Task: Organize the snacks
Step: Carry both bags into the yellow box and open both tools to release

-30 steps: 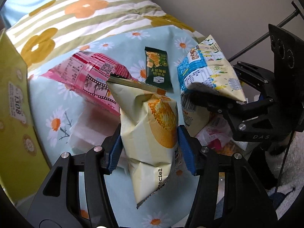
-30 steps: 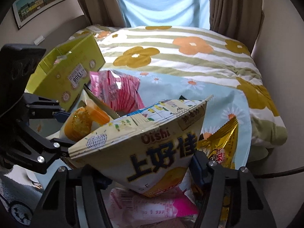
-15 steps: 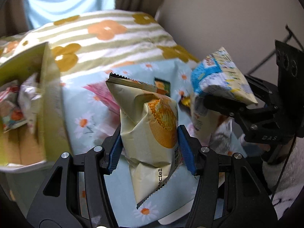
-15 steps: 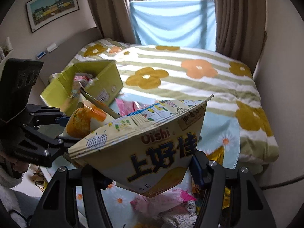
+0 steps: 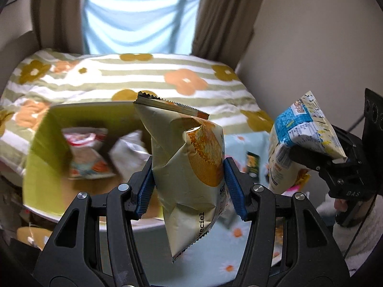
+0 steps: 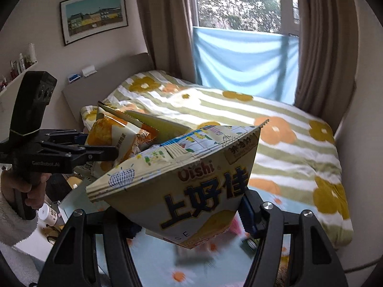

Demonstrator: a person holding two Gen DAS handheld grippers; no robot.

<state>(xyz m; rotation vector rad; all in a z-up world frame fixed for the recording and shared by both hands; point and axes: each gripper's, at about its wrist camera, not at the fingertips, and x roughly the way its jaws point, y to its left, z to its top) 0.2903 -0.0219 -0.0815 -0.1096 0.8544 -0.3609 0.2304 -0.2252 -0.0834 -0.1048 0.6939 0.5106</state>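
Note:
My left gripper (image 5: 189,189) is shut on a cream snack bag with an orange round print (image 5: 189,167), held up in the air. Behind and left of it lies an open yellow-green box (image 5: 40,148) with several snack packs inside. My right gripper (image 6: 189,217) is shut on a larger cream Oishi chip bag (image 6: 191,186), also lifted. In the left wrist view the Oishi bag (image 5: 299,138) hangs at the right in the other gripper. In the right wrist view the left gripper's bag (image 6: 112,138) shows at the left.
A small dark green snack packet (image 5: 253,165) lies on the pale blue daisy cloth (image 5: 239,246). The bed has a striped flower blanket (image 6: 287,143). A person's hand in a white fleecy sleeve (image 6: 16,217) holds the left gripper. Curtains and a window stand behind.
Both grippers have risen with their bags. The left wrist view has swung from the loose snacks on the cloth to the yellow-green box.

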